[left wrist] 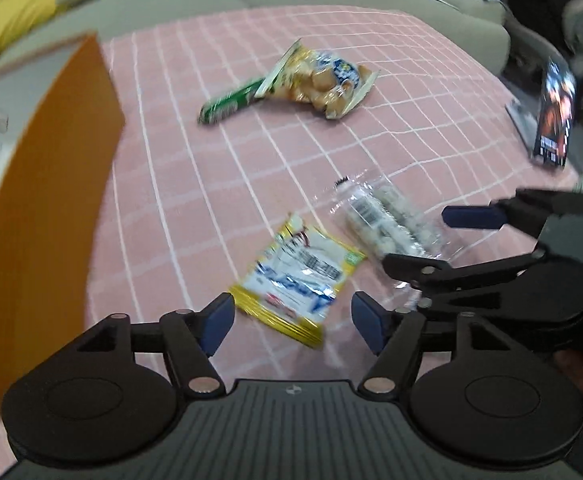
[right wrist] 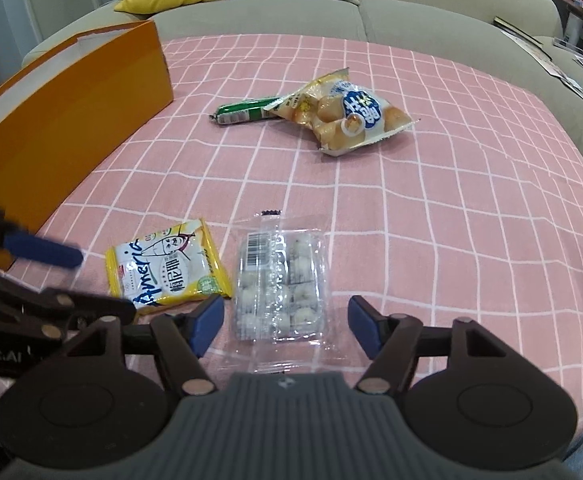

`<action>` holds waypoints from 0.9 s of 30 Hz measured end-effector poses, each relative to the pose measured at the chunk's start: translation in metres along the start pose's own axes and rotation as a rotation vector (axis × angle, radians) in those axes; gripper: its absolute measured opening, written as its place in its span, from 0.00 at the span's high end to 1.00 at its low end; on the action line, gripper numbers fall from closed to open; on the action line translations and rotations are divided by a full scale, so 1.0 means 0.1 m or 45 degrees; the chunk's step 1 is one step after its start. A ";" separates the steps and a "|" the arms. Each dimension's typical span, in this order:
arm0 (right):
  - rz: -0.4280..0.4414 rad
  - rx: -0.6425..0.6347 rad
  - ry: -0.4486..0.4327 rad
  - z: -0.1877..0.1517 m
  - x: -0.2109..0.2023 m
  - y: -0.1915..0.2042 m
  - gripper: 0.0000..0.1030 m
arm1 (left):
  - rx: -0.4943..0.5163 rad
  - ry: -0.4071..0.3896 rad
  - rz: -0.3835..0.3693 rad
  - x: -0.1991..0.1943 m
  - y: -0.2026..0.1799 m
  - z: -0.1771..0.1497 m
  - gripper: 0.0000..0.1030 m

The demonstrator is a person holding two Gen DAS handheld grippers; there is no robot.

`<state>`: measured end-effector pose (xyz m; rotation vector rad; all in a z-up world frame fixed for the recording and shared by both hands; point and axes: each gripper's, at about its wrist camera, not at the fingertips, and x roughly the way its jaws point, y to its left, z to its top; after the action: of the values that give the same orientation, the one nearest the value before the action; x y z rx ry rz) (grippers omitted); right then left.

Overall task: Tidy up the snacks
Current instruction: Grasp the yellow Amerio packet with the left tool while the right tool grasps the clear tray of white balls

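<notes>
Worktop [right wrist: 431, 200]: covered by a pink cloth with a white grid; a beige sofa stands behind it.
Orange box [right wrist: 71, 120]: at the left edge of the worktop, near wall upright, top open.
Yellow packet [right wrist: 167, 268]: lying flat on the cloth near the front, just right of the orange box's near corner.
Clear tray pack [right wrist: 281, 284]: lying flat just beside the yellow packet on its right; barcode label facing up, small pale pieces inside.
Green sausage stick [right wrist: 247, 111]: further back, lying flat; its right end touches the bun bag.
Bun bag [right wrist: 343, 114]: mid-worktop, crumpled, well apart from the two front packs.
Left gripper [left wrist: 291, 316]: fingers spread wide with nothing between the pads; positioned above the yellow packet [left wrist: 295, 280]. The left view is blurred.
Right gripper [right wrist: 285, 320]: fingers apart, pads not pressing on anything; the clear tray pack lies on the cloth below and between them.
Far right edge: a dark object partly in view; cannot tell what it is.
</notes>
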<state>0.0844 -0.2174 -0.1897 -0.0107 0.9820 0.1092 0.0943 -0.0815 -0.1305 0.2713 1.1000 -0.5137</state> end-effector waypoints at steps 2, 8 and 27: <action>0.013 -0.019 -0.006 0.00 0.01 0.01 0.32 | 0.086 0.001 0.003 0.02 0.00 0.02 0.17; 0.011 -0.117 -0.012 0.02 0.07 0.05 0.32 | 0.239 0.028 -0.026 0.17 -0.02 0.09 0.16; 0.114 -0.190 0.055 0.09 0.30 -0.12 0.32 | 0.520 0.150 -0.151 0.62 -0.14 0.24 0.18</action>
<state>0.1097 -0.2258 -0.2101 -0.1066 1.0159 0.2656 0.1275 -0.1204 -0.1753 0.6014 1.1235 -0.8377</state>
